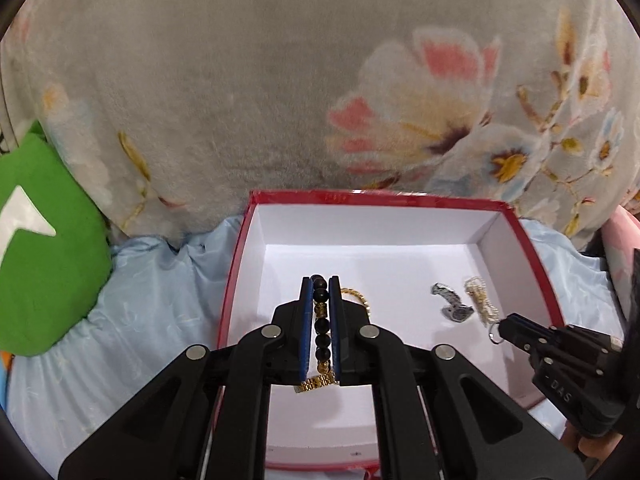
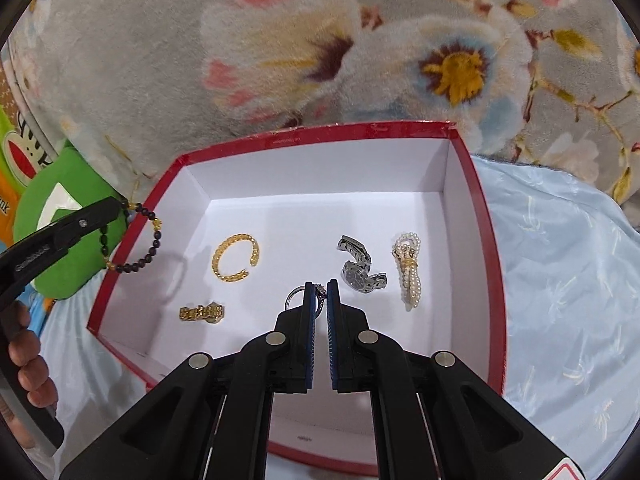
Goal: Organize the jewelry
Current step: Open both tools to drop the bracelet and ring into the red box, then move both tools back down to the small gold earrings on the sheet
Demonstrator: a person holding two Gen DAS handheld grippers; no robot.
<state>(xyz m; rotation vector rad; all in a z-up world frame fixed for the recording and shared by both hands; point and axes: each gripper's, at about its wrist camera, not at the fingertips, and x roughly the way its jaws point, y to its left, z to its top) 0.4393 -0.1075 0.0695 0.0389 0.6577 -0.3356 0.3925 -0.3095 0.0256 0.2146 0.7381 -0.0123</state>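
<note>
**Ana:** Floral fleece blanket (image 1: 240, 80) fills the background, with pale blue satin sheet (image 2: 560, 280) under the red box (image 2: 476, 208). How does the left hand-held gripper (image 1: 321, 280) stand?

**Ben:** Its blue pads are pressed in on a black bead bracelet (image 1: 322, 320); the beads run in a line between the jaws, which are nearly together. From the right wrist view the bracelet (image 2: 154, 240) hangs in a loop over the box's left rim, partly outside the wall.

**Ana:** And the right hand-held gripper (image 2: 321, 286)?

**Ben:** Jaws close, with a narrow gap between them, pinching a small silver ring (image 2: 295, 294) at the tips. It is above the white box floor, toward the near middle. In the left wrist view that ring (image 1: 495, 336) dangles from the tip inside the box's right half.

**Ana:** What lies in the box?

**Ben:** A gold chain bangle (image 2: 234, 258) left of centre; a gold watch (image 2: 202, 313) nearer the front-left corner; a silver watch (image 2: 360, 268) right of centre; a pearl strand (image 2: 409, 270) just beside it, toward the right wall. They are apart from each other.

**Ana:** Anything outside the box?

**Ben:** A green plush cushion (image 1: 44, 248) left of it, against the blanket, and fingers of the person's hand (image 2: 30, 368) round the left handle.
</note>
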